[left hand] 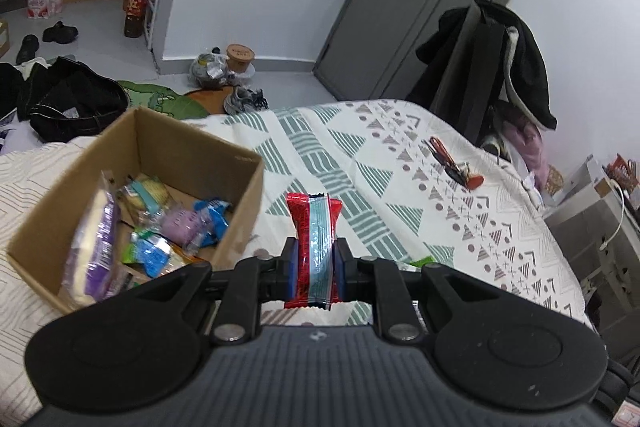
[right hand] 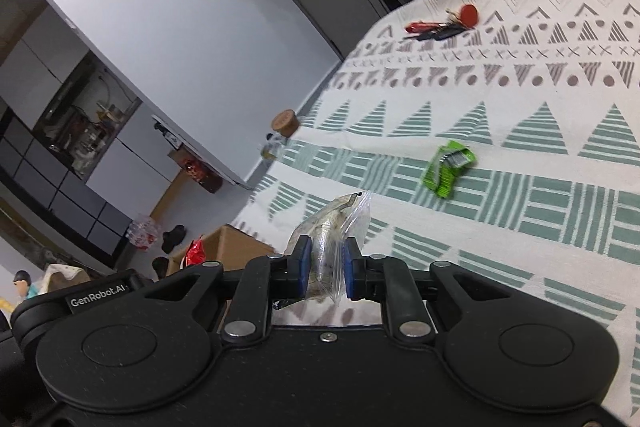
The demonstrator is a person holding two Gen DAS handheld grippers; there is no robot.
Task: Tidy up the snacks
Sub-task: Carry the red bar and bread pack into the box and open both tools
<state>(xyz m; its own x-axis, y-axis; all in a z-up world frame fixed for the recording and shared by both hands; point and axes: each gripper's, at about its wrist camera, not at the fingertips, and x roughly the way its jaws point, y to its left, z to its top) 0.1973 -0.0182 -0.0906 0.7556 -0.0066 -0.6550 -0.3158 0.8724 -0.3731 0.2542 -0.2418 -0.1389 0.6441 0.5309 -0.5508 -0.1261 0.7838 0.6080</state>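
My left gripper [left hand: 315, 259] is shut on a red snack packet with a light blue stripe [left hand: 314, 227], held above the patterned bed cover just right of an open cardboard box [left hand: 240, 163]. The box holds several wrapped snacks, among them a purple and white packet [left hand: 96, 239] and blue ones [left hand: 212, 219]. My right gripper [right hand: 327, 269] is shut on a clear plastic snack bag [right hand: 334, 223], above the cover. A green snack packet [right hand: 448, 167] lies loose on the cover ahead and to the right. The box corner [right hand: 224, 247] and the red packet [right hand: 194, 253] show at the lower left.
A bunch of keys with red tags [left hand: 452, 163] [right hand: 440, 25] lies far out on the bed cover [left hand: 400, 187]. Beyond the bed are a chair draped with dark clothes [left hand: 492, 67], a grey door [left hand: 400, 7], and bags and shoes on the floor [left hand: 72, 99].
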